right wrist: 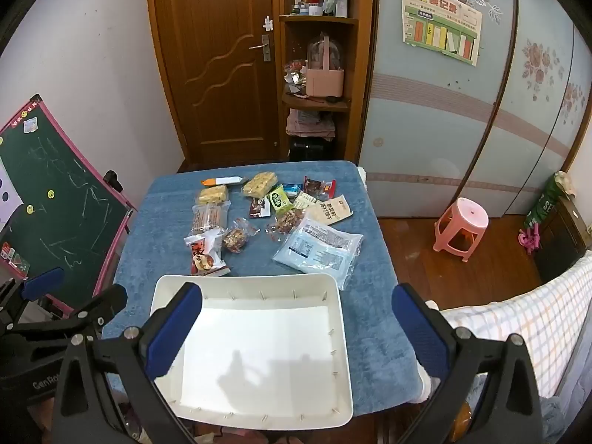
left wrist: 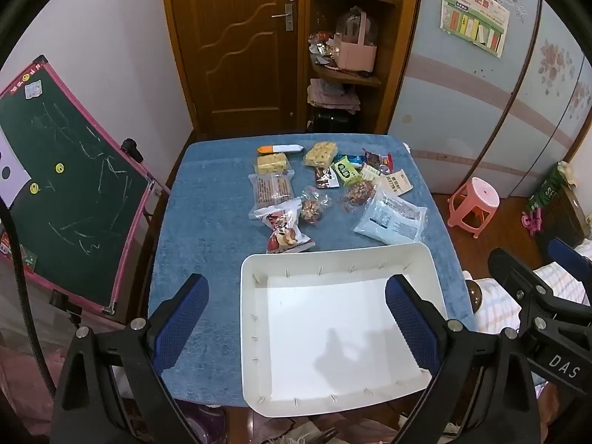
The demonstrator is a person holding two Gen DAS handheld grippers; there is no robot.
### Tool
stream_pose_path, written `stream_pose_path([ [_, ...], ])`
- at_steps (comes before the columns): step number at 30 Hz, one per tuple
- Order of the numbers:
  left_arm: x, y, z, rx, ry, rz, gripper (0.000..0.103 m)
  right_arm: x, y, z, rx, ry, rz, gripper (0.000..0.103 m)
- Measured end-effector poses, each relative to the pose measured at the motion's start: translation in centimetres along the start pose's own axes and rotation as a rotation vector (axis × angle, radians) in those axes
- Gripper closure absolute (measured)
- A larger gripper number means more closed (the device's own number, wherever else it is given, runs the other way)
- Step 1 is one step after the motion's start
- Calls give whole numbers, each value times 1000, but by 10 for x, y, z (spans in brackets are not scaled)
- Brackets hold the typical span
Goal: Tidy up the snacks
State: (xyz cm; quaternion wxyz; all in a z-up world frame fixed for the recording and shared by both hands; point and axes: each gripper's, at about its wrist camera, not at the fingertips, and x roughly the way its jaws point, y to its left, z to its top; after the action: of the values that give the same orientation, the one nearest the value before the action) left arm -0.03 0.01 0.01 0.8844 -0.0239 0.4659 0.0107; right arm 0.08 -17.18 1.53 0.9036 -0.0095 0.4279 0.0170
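Observation:
Several packaged snacks lie scattered on the far half of a blue-covered table (left wrist: 199, 236). Among them are a pale blue pouch (left wrist: 390, 218) (right wrist: 318, 249), a red-and-white packet (left wrist: 283, 229) (right wrist: 205, 253) and a green packet (left wrist: 347, 173) (right wrist: 278, 199). A white tray (left wrist: 248, 333) (right wrist: 342, 333) sits empty at the near edge. My left gripper (left wrist: 296, 318) hovers open above the tray's near-left part, holding nothing. My right gripper (right wrist: 298, 329) hangs open over the tray, also empty. Each gripper shows at the edge of the other's view.
A green chalkboard on a pink easel (left wrist: 70, 185) leans left of the table. A pink stool (right wrist: 460, 229) stands on the wooden floor to the right. Behind the table are a wooden door (left wrist: 236, 44) and cluttered shelves (left wrist: 347, 55). A checked cloth (right wrist: 518, 318) lies at near right.

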Motion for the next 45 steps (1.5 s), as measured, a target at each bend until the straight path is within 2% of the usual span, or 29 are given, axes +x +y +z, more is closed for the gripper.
stream_pose_path([
  [38,-11,2,-5,2,4,2,7,-6,-2,-12,13,0,13,0],
  [45,-6,-1,-8,3,9,2,7,-9,3,-24,16,8,14,0],
])
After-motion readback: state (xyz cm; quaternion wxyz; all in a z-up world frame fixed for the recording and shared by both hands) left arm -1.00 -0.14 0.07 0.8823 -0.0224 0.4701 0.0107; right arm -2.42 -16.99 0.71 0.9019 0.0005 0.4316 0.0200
